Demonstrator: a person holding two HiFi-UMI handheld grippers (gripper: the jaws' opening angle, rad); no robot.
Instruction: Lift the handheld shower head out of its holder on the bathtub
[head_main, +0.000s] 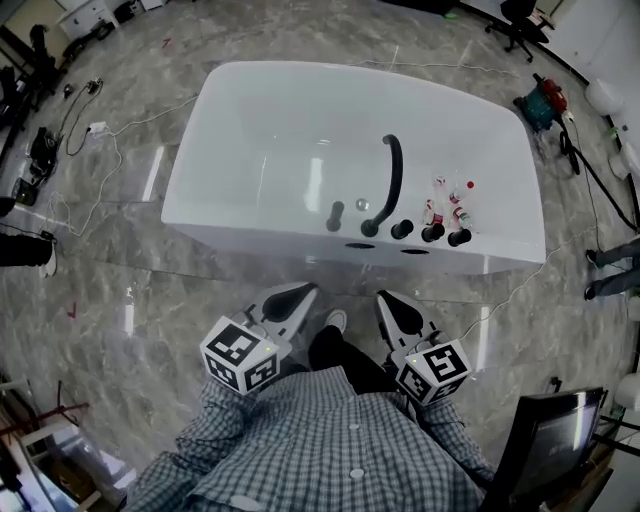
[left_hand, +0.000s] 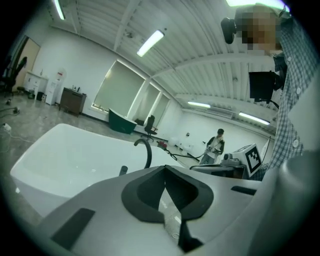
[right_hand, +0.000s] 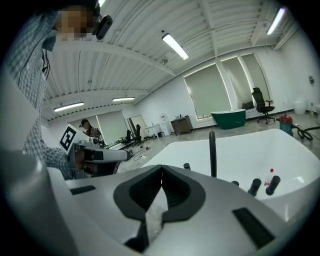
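Both pairs of jaws are clenched with nothing between them: the left gripper (left_hand: 164, 172) and the right gripper (right_hand: 161, 172) each show their dark pads meeting along a thin seam. In the head view the two grippers are held side by side over the marble floor (head_main: 120, 300), short of the white bathtub (head_main: 260, 130) and apart from it. On the tub's near rim, beyond the gap between the jaws, stands a short black post that looks to be the handheld shower head (head_main: 335, 215), upright in its holder. The arched black spout (head_main: 392, 180) is just to its right, with three black knobs (head_main: 432, 233) beyond that.
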